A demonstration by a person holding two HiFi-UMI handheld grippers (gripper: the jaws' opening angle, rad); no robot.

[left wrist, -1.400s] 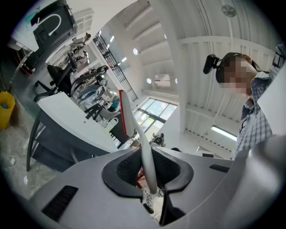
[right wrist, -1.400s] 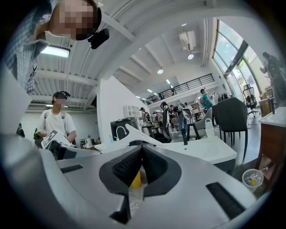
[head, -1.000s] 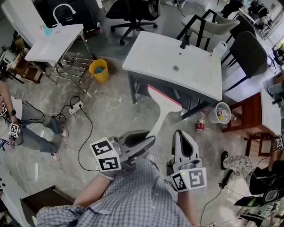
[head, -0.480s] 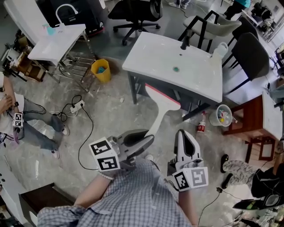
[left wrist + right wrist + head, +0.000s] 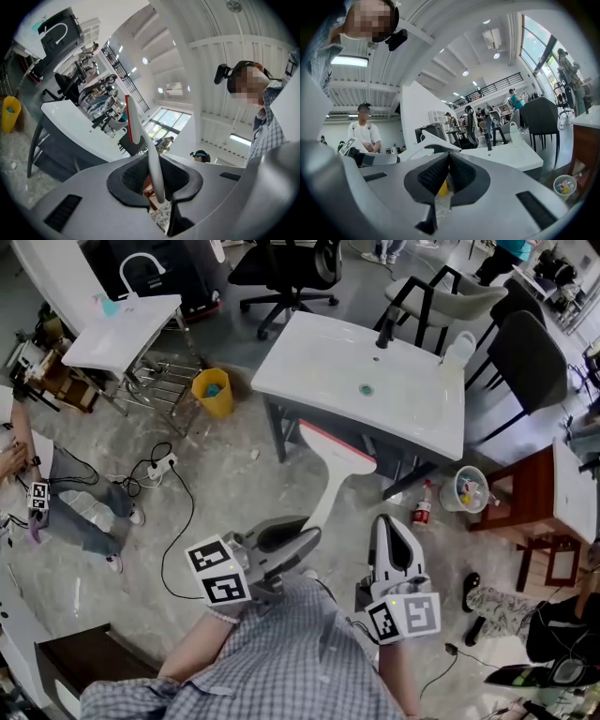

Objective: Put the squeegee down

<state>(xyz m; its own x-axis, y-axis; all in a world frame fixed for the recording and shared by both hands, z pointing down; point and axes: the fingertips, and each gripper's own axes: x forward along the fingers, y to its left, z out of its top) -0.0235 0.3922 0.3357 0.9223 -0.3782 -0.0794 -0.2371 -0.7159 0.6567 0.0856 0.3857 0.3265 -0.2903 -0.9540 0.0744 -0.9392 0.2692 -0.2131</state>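
A white squeegee (image 5: 330,474) with a red-edged blade is held out level by its handle in my left gripper (image 5: 312,532), whose jaws are shut on it. The blade hangs over the floor just short of the white sink top (image 5: 412,413). In the left gripper view the squeegee handle (image 5: 153,164) runs up from between the pads to the blade. My right gripper (image 5: 382,521) is beside it on the right, shut with nothing in it. In the right gripper view the right gripper (image 5: 447,161) has its pads together, and the squeegee (image 5: 425,142) shows at the left.
The sink top carries a black faucet (image 5: 384,329) and a drain (image 5: 366,388). Black chairs stand behind it. A yellow bucket (image 5: 210,390), a second sink table (image 5: 122,329), floor cables (image 5: 159,470), a small white pail (image 5: 466,488), a bottle (image 5: 422,507) and a brown table (image 5: 534,493) surround it.
Both grippers and the squeegee have edged a little forward toward the sink top. The left grip on the handle is unchanged and the right jaws stay together.
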